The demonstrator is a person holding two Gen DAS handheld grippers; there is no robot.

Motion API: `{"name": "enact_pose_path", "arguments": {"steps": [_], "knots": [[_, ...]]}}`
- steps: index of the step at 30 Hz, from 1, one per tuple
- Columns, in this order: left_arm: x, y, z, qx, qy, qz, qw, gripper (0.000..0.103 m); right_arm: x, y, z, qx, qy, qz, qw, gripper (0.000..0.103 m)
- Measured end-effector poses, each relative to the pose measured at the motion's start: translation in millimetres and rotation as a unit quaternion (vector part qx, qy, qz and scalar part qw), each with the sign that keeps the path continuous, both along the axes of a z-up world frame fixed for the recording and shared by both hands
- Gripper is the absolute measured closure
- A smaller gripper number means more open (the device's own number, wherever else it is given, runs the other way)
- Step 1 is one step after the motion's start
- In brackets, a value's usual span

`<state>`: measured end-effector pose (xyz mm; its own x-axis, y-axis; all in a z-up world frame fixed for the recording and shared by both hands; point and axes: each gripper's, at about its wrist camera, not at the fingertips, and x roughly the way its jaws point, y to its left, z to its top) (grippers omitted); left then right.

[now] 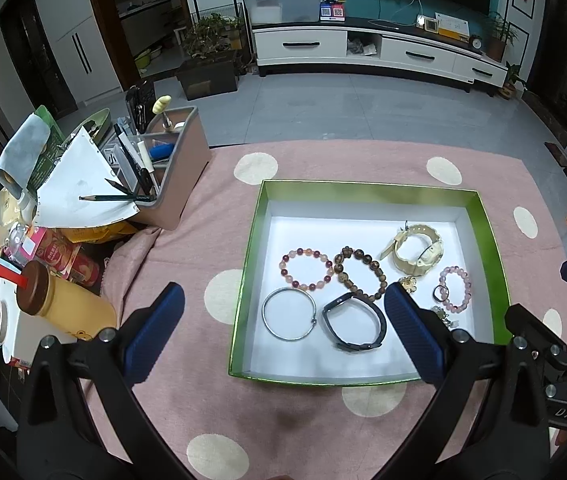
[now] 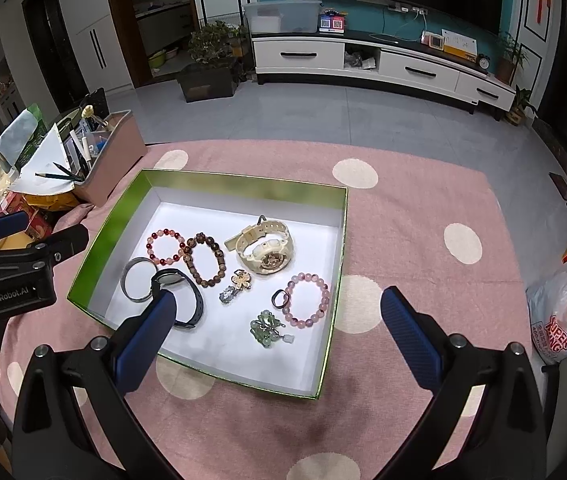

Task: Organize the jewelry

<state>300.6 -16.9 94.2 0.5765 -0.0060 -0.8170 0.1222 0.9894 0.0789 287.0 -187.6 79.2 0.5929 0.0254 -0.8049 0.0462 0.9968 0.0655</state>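
Both claws spread wide, gripping nothing, above the jewelry tray.
Left claw and right claw hover over the green-rimmed tray; cream watch at 12 o'clock of the glossy pink bead bracelet.

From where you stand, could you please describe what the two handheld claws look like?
Both claws are matte black plastic frames with silver bolts, each carrying two flat fingers faced with ribbed dark-blue pads. The left claw shows white "GenRobot.AI" lettering on its body in the right wrist view; the right claw looks identical.
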Motion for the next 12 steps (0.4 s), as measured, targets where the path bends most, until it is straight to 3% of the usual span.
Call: {"name": "enact_pose_path", "arguments": {"steps": [12], "knots": [[1.8,3.3,-2.8,-0.003,0.006,0.003,1.0,0.002,0.7,0.3,-0.7,-0.001,0.0,0.0,1.0,0.001]]}}
